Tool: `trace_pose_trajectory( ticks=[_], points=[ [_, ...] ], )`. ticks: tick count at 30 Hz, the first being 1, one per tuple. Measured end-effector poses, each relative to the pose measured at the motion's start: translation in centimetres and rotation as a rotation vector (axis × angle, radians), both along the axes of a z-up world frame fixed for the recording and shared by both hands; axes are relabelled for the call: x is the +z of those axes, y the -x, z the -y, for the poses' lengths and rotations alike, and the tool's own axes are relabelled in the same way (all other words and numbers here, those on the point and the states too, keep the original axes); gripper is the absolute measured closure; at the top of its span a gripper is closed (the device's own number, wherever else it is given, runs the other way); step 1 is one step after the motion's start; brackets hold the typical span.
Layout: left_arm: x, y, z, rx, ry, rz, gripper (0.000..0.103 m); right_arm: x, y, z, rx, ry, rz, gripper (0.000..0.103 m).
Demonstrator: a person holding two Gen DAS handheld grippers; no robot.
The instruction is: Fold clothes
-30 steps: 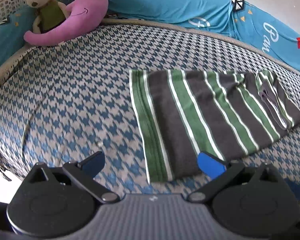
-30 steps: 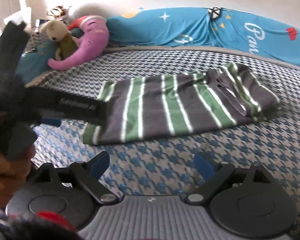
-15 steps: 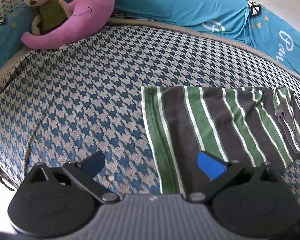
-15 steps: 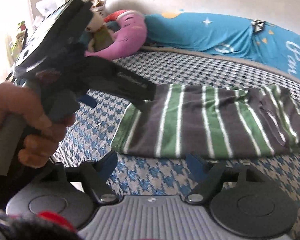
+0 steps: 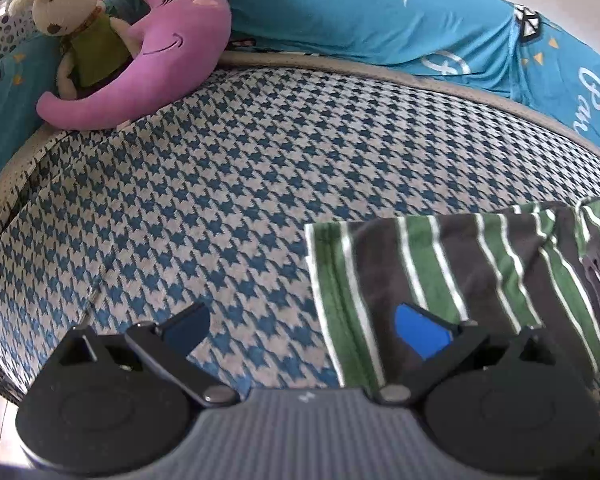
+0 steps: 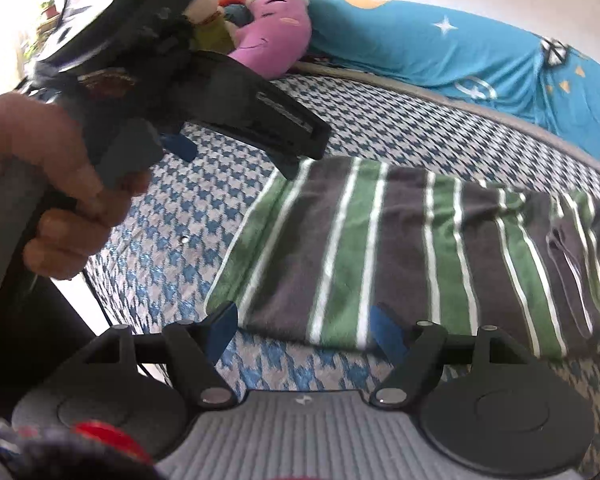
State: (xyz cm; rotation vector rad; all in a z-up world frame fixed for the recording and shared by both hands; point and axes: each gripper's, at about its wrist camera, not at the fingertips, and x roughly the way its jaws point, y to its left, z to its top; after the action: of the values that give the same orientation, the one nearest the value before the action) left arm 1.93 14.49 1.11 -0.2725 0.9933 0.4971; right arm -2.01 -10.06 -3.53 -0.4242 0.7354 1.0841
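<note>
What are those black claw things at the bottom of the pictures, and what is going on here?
Those claws are grabbing tools. A person holds one in each hand, and each tool has a small camera that looks out along its two blue-tipped fingers. So one picture comes from the left tool and the other from the right tool.

In the right tool's picture you can also see the person's hand gripping the left tool's handle.

Both tools are open and hold nothing. They hover near a striped garment, grey and green with white lines, which lies folded on a bed with a blue-and-white patterned cover. At the far end sit a purple plush toy and a plush rabbit. The job is folding clothes.
</note>
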Motion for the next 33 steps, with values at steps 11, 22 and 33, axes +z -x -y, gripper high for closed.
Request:
trace_pose_trajectory(
  ticks=[11,22,33],
  points=[
    [-1.2,-0.6,-2.0,0.020,0.049,-0.026,0.000,-0.5,0.7,-1.8,0.104,0.015,0.009,0.029],
    [-1.1,-1.3,-2.9,0.032,0.111,-0.026,0.000,-1.6,1.8,-1.2,0.234,0.035,0.078,0.029],
    [-1.2,-1.6,-3.2,0.016,0.170,-0.022,0.000,-2.9,3.1,-3.0,0.336,0.063,0.224,0.055]
  ],
)
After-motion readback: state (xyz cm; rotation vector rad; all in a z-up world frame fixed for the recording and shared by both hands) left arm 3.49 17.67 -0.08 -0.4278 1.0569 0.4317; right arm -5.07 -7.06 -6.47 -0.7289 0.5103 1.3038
